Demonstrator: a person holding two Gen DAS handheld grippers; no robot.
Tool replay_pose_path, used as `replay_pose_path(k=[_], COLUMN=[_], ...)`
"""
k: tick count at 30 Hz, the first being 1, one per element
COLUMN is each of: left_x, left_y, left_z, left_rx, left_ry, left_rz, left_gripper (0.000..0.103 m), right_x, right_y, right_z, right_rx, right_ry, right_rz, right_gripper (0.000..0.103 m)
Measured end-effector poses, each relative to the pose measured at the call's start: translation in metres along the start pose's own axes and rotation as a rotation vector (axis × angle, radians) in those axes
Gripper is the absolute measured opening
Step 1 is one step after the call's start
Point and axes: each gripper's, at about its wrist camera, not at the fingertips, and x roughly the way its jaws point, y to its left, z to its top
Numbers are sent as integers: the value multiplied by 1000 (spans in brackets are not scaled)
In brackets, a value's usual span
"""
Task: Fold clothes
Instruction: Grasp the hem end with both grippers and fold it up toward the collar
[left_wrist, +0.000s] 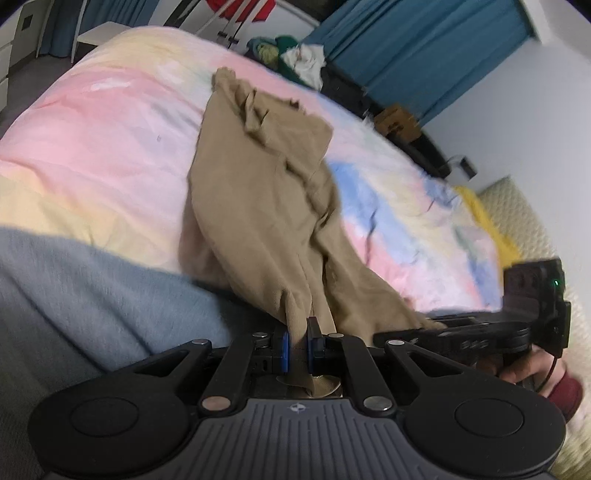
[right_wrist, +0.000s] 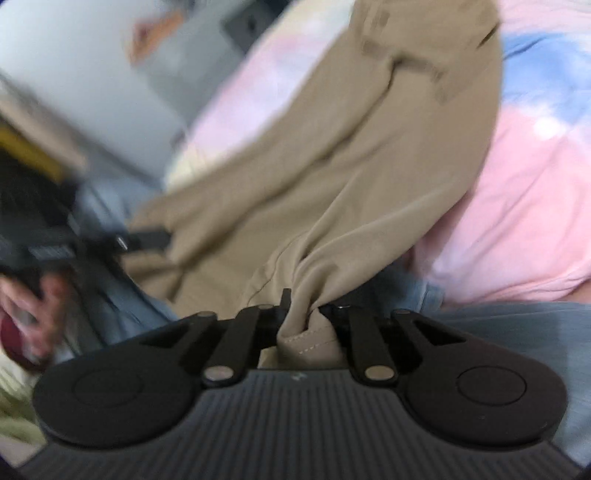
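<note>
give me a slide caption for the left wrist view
Left gripper clamps the near end of tan trousers spread over a pastel bedspread, right gripper pinching alongside.

Tan trousers are lying on a bedspread showing pastel patches — pink, yellow, blue. Black grippers are carrying blue pads. A grey-blue blanket is showing nearest; teal curtains are hanging behind — a maroon cuff is showing at right.
</note>
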Motion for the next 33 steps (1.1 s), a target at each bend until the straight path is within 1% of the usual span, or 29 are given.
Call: replay_pose_path(k=[3,5,7,9,11,13,15,17,20,23,26,28,33], left_x=[-9,-11,-10,-3,7,22,43,69,116,165,203,226,260], left_y=[-11,-23,-36,-47,-57,-63,-66,-65,-53,-33,-5,14,42], left_z=[12,26,47,72,97,123,146,168,195,216,224,225,226], left_rx=[-2,36,71,109,144,172,202,227,236,229,235,236,239], left_ry=[-39,-88,-154,-218,-275,-322,-351,-362,-347,-312,-277,-233,-168], left_rz=[-63,-77,-76,-61,-41,-10,33,80,143,206,265,302,343], left_gripper=[9,9,9,9,9,9,9,9,9,9,9,9,10], right_x=[-40,-58,-67,-68,-61,-49,-31,-10,26,55,84,104,147], right_y=[-1,1,1,-2,-10,-15,-28,-43,-66,-82,-97,-107,-131], right_z=[5,11,26,46,74,103,128,151,180,192,201,207,220], right_rx=[47,55,55,66,72,75,88,111,130,123,113,107,95], right_ry=[-130,-204,-284,-356,-429,-489,-528,-547,-541,-518,-492,-475,-436], right_rz=[41,49,34,15,-11,-38,-63,-90,-147,-190,-231,-258,-316], right_gripper=[12,12,12,12,12,12,12,13,13,13,13,13,13])
